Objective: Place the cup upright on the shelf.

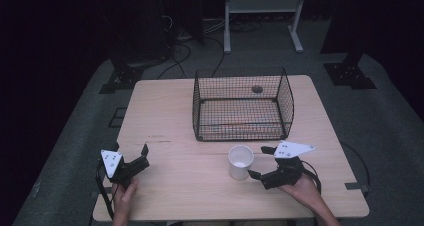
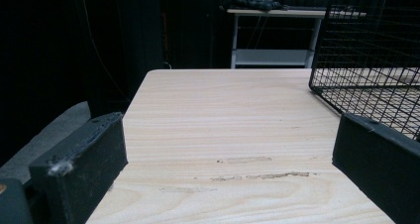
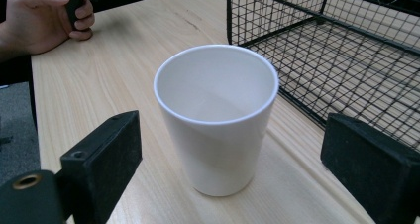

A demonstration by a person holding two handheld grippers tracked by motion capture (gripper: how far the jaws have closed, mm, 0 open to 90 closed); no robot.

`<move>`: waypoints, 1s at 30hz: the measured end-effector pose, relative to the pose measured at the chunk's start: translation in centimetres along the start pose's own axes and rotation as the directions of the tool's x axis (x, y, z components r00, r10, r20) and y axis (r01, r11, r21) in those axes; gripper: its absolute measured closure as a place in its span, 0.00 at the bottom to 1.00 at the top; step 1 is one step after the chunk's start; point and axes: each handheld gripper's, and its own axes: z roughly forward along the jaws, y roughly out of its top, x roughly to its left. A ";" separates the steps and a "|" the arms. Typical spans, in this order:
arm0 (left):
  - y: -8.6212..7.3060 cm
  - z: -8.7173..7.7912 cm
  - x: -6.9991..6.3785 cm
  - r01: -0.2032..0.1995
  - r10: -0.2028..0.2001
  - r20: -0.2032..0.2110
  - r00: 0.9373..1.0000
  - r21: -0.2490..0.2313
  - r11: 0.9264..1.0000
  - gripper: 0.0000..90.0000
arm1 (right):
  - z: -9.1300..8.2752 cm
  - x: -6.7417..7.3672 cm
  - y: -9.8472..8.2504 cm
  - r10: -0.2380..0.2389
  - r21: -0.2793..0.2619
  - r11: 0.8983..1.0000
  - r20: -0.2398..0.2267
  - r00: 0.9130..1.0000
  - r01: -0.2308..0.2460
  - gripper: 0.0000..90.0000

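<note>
A white cup (image 1: pixel 241 161) stands upright and empty on the wooden table (image 1: pixel 165 116), just in front of a black wire basket (image 1: pixel 243 105). My right gripper (image 1: pixel 260 162) is open, its jaws wide apart, directly to the right of the cup and pointing at it. In the right gripper view the cup (image 3: pixel 217 117) sits between and just beyond the two jaws, touching neither. My left gripper (image 1: pixel 131 153) is open near the table's front left, with nothing between its jaws; its view looks along the bare table (image 2: pixel 223 125).
The wire basket (image 2: pixel 371 60) is empty and takes up the far middle of the table. A white metal stand (image 1: pixel 262 16) and cables lie on the floor beyond the table. The other hand (image 3: pixel 42 18) shows at the upper left of the right gripper view.
</note>
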 end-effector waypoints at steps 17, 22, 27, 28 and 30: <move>0.0 0.0 0.1 0.004 -0.004 0.000 1.000 0.001 1.000 0.00 | 2.8 0.6 0.2 -0.003 0.022 1.000 -0.022 1.000 0.004 0.09; 0.0 0.0 0.1 0.003 -0.003 -0.001 1.000 0.002 1.000 0.00 | 3.6 0.6 0.3 -0.001 0.029 1.000 -0.028 1.000 0.002 0.09; 0.0 0.0 0.1 0.004 -0.004 0.000 1.000 0.001 1.000 0.00 | 4.5 0.5 0.6 0.001 0.035 0.999 -0.034 0.999 0.000 0.09; 0.0 0.0 0.1 0.004 -0.004 0.000 1.000 0.001 1.000 0.00 | 4.7 0.5 0.6 0.000 0.039 0.999 -0.038 0.999 0.001 0.09; 0.0 0.0 0.1 0.005 -0.005 0.000 1.000 0.001 1.000 0.00 | 5.0 0.6 0.7 -0.006 0.045 0.999 -0.041 0.999 0.008 0.09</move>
